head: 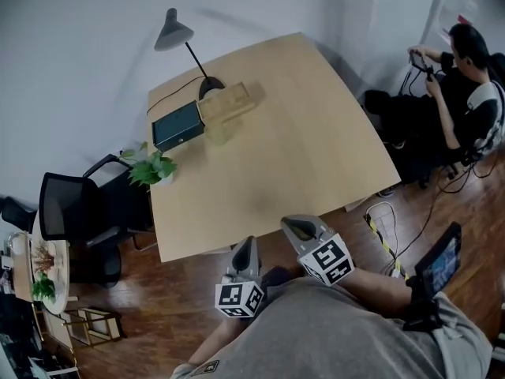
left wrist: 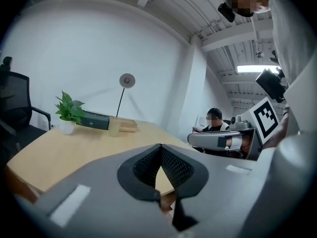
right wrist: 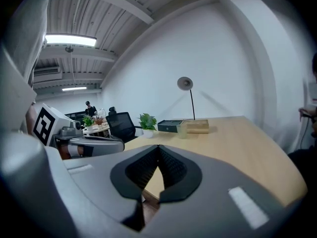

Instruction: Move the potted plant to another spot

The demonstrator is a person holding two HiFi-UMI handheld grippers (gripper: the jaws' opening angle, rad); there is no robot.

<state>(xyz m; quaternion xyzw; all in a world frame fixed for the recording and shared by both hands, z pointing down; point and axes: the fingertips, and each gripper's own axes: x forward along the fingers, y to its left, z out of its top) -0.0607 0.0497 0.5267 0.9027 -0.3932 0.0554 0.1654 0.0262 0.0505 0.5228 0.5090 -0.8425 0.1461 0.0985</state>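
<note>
The potted plant (head: 152, 168), green leaves in a small white pot, stands at the far left edge of the wooden table (head: 300, 148). It also shows in the left gripper view (left wrist: 68, 112) and, smaller, in the right gripper view (right wrist: 147, 123). My left gripper (head: 245, 251) hovers at the table's near edge, close to my body, shut with nothing between its jaws (left wrist: 160, 150). Beside it, slightly further over the table, my right gripper (head: 302, 229) is also shut and empty (right wrist: 158, 150). Both are far from the plant.
Behind the plant lie a dark box (head: 177, 125), a pale cup (head: 219, 133), a wooden block (head: 229, 101) and a desk lamp (head: 173, 31). A black chair (head: 67, 208) stands left of the table. A seated person (head: 461, 77) and floor cables (head: 387, 219) are on the right.
</note>
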